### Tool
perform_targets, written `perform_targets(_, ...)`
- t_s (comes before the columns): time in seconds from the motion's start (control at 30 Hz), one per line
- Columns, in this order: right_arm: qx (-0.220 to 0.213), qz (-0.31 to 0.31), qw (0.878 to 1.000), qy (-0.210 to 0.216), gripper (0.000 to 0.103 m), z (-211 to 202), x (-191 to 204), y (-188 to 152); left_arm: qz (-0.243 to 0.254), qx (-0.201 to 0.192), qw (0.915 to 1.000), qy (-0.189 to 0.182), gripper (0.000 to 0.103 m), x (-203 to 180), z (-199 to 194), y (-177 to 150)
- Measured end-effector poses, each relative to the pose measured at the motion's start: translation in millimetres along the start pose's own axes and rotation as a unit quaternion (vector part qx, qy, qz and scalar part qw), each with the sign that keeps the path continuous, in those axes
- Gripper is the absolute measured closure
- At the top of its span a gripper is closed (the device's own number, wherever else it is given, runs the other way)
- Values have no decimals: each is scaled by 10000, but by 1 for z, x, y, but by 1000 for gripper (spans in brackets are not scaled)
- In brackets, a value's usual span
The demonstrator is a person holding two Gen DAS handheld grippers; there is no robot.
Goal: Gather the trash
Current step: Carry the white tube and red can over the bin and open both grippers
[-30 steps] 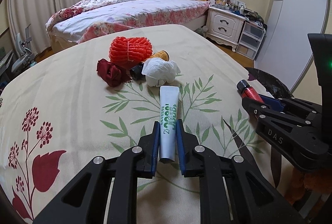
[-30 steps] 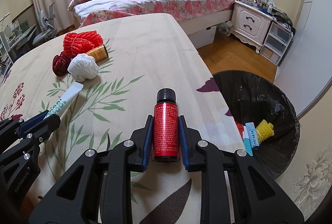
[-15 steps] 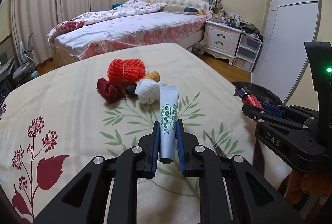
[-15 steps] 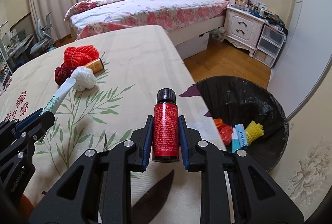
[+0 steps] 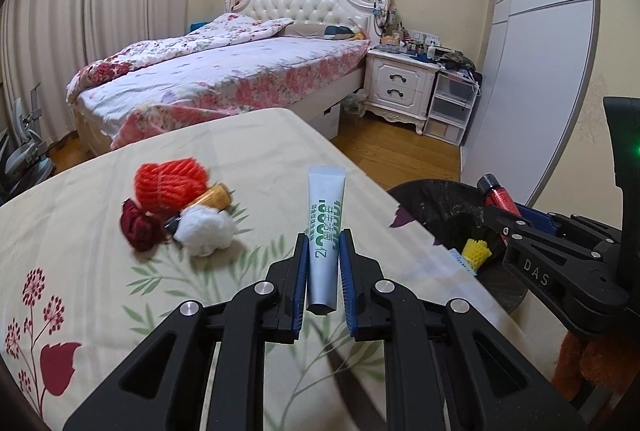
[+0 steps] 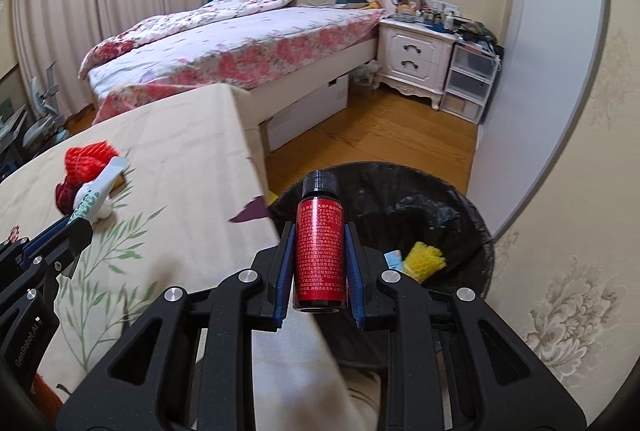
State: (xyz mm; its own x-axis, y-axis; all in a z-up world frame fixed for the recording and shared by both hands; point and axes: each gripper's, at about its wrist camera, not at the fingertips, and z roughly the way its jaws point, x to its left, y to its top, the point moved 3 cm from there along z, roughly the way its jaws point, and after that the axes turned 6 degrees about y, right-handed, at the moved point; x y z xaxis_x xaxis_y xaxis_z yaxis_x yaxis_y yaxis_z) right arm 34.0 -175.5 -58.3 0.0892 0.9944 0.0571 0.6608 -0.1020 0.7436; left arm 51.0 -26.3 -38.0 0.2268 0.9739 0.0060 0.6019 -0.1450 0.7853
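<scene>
Both grippers are loaded: right gripper (image 6: 320, 267) clamps the red bottle (image 6: 319, 251) upright just near of the bin (image 6: 460, 215), left gripper (image 5: 324, 283) pinches the tube (image 5: 325, 231) farther left over the table (image 5: 80, 231).

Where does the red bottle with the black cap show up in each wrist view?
Left wrist view: the red bottle is at the right edge, poking out of the right tongs, over the black-lined trash bin.
Right wrist view: the red bottle is at centre, clamped upright between the tongs' blue pads, in front of the bin.
Shared landmark: the yellow foam net in the bin.
</scene>
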Motion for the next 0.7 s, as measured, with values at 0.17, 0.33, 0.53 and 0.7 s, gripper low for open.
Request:
perform_targets(0.17,-24,190,9997,-149,80,7,-21,3,124,20,9999,-62,86,-21,17,9)
perform_targets(0.33,9,338,9992,-222,80,19,-38,5,279,41,9995,-139,86,-42,35,20)
perform_targets(0.53,68,493,9984,-282,80,31,-52,5,486,72,9987,-168,86,-66,57,30)
perform_targets(0.7,94,637,9974,-317,80,40,-66,6,638,158,9977,-185,86,-80,73,32)
